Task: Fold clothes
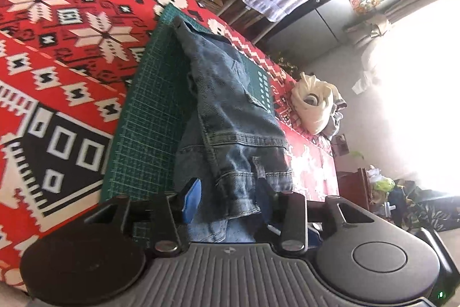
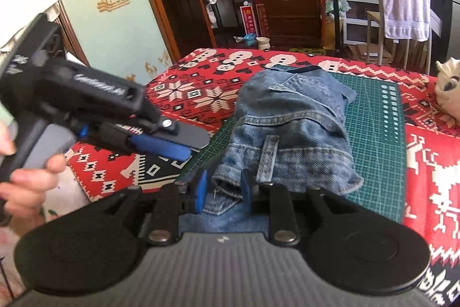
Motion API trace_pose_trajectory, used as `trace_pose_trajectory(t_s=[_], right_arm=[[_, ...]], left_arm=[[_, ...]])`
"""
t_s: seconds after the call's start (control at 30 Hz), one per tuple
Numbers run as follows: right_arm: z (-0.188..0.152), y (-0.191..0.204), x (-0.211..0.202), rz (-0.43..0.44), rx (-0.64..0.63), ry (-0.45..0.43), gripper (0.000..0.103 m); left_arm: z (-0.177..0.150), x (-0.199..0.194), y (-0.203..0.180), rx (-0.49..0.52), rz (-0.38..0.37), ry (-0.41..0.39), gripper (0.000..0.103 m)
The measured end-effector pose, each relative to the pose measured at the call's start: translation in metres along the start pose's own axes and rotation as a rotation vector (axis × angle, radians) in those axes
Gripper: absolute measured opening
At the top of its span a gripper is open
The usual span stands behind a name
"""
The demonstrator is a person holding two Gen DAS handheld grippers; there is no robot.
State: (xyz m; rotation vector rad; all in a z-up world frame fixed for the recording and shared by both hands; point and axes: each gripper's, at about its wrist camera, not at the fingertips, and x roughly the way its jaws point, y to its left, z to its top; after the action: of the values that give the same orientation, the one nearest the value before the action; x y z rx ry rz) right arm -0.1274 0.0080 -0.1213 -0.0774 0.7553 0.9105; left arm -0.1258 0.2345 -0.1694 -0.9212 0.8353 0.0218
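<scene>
The jeans (image 2: 290,131) lie bunched on the green mat (image 2: 382,140) in the middle of the frame. The right gripper (image 2: 222,187) pinches their near edge. The left gripper (image 2: 172,147), at left in a hand (image 2: 26,177), has fingers pressed together, holding nothing

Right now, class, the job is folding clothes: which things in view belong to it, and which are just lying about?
Belong to the job:
denim garment
green cutting mat
left claw
right claw

Just lying about:
cream soft toy
towel on the chair
red patterned blanket
</scene>
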Motion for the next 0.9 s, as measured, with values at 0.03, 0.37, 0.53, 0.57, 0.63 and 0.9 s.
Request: trace_pose_trajectory(t_s=[0.03,0.37,0.53,0.57,0.63,0.9], right_arm=[[-0.002,-0.002,-0.005,-0.006,0.007,-0.005,0.029],[-0.029,-0.035,-0.048,-0.103,0.122,-0.021,0.035],[-0.045,-0.052,-0.049,-0.149,0.205,0.037,0.040],[-0.049,-0.055,-0.048,-0.160,0.224,0.053,0.041],[-0.055,-0.063,-0.046,-0.148,0.302,0.058,0.055],[-0.071,-0.089,-0.016,-0.105,0.565,0.071,0.061]], left_arm=[[0.001,0.004,-0.001,-0.004,-0.005,0.011,0.043],[0.005,0.047,-0.007,-0.011,0.028,0.107,0.043],[0.005,0.051,-0.017,0.028,0.075,0.078,0.020],[0.006,0.050,-0.018,0.031,0.075,0.071,0.016],[0.006,0.047,-0.021,0.036,0.069,0.057,0.014],[0.015,0.025,-0.037,0.075,0.022,-0.020,0.012]])
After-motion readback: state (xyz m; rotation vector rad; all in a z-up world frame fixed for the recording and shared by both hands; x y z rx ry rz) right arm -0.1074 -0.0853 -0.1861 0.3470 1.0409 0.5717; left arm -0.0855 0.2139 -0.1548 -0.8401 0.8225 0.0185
